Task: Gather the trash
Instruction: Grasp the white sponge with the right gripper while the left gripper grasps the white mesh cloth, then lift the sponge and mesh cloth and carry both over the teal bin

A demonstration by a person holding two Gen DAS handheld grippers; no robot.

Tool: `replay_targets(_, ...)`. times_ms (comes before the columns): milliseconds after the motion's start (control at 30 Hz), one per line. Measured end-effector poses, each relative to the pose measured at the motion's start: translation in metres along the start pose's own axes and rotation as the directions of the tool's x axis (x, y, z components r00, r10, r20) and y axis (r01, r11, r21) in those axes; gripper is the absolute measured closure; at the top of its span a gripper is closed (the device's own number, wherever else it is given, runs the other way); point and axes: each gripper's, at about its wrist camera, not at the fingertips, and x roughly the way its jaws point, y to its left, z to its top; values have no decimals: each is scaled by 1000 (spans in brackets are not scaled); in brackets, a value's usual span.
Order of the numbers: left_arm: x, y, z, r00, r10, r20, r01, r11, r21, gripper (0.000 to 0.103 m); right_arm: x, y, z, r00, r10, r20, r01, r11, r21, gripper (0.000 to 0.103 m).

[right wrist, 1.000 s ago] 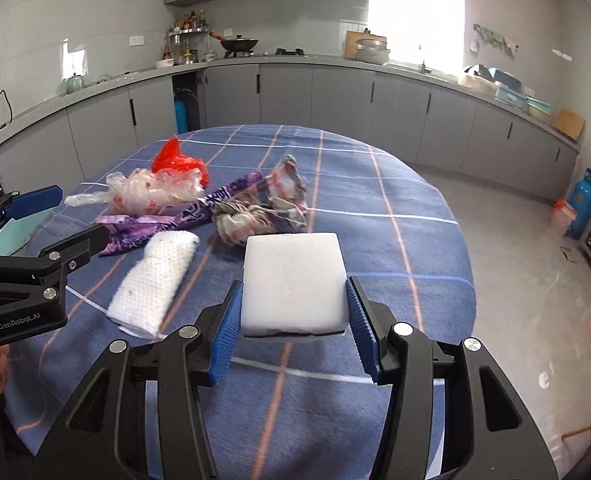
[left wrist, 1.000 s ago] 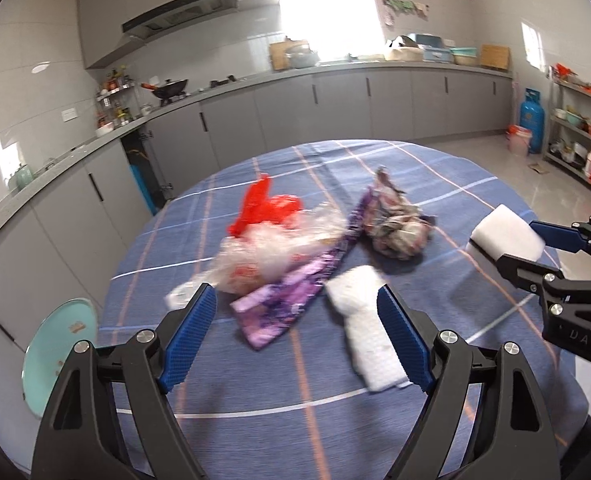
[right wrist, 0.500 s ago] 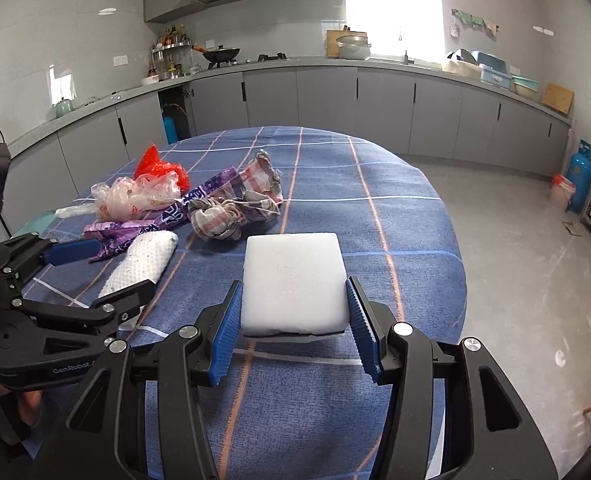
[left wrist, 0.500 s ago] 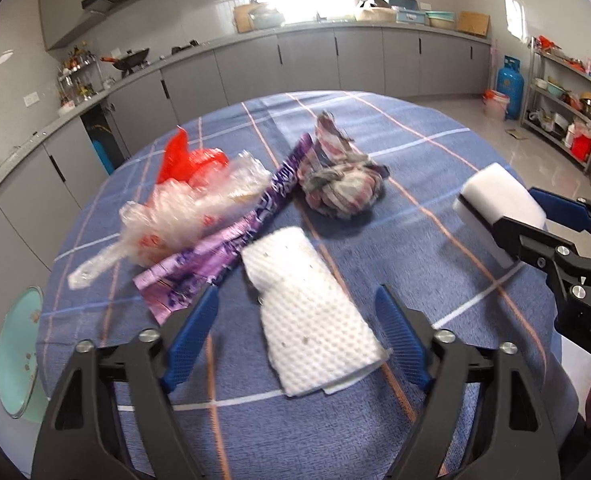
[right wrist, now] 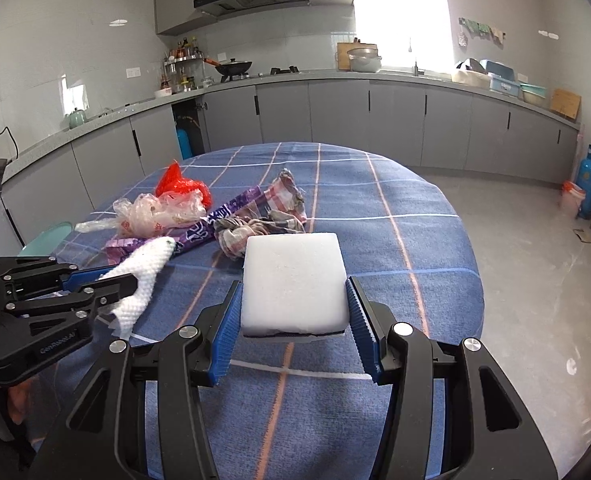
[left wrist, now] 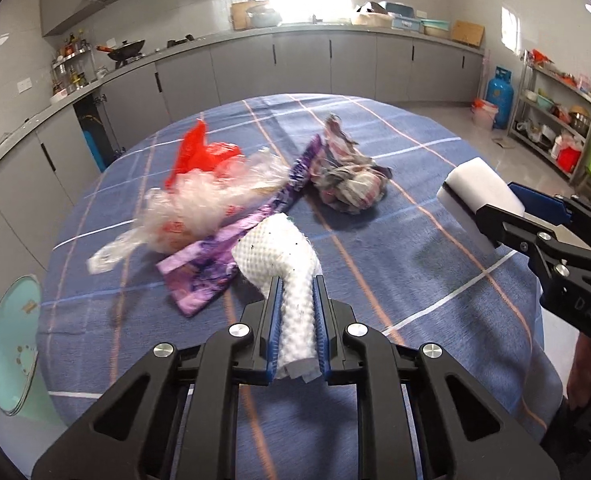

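Observation:
My left gripper [left wrist: 297,292] is shut on a white foam net sleeve [left wrist: 283,252], pinched between its blue pads and lifted off the blue checked tablecloth [left wrist: 395,264]; the sleeve also shows in the right wrist view [right wrist: 145,268]. My right gripper [right wrist: 293,300] is shut on a white foam block [right wrist: 293,280], held above the table's near edge; the block also shows in the left wrist view [left wrist: 475,196]. On the cloth lie a purple wrapper [left wrist: 251,236], a clear plastic bag [left wrist: 203,208] with red plastic [left wrist: 199,152], and a crumpled checked rag [left wrist: 347,180].
A pale green bin lid [left wrist: 11,340] stands by the table's left side. Grey kitchen cabinets [right wrist: 335,120] run along the far walls. A blue gas cylinder [right wrist: 589,184] and a shelf rack [left wrist: 555,120] stand at the right.
My left gripper moved onto the white foam net sleeve, closed on it and lifted it. My right gripper keeps holding the foam block.

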Motion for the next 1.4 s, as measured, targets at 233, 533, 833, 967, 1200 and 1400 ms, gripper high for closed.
replay_targets(233, -26, 13, -2, 998, 38, 54, -38, 999, -8, 88, 1, 17, 11, 999, 39, 20, -39, 999, -14, 52)
replay_targets(533, -57, 37, -1, 989, 97, 114, -94, 995, -32, 88, 3, 44, 32, 994, 94, 51, -92, 995, -43, 52)
replay_targets(833, -80, 73, -1, 975, 170, 143, -162, 985, -64, 88, 16, 74, 58, 987, 148, 67, -144, 988, -62, 52)
replay_targets(967, -90, 86, -2, 969, 193, 152, -182, 980, -80, 88, 22, 87, 71, 982, 175, 76, -170, 983, -63, 52)
replay_targets(1200, -101, 115, -7, 956, 247, 157, -228, 965, -130, 87, 29, 112, 80, 973, 218, 80, -211, 974, -79, 52)
replay_targets(1400, -109, 141, -11, 942, 299, 154, -273, 947, -168, 88, 36, 136, 91, 965, 251, 75, -243, 965, -102, 52)
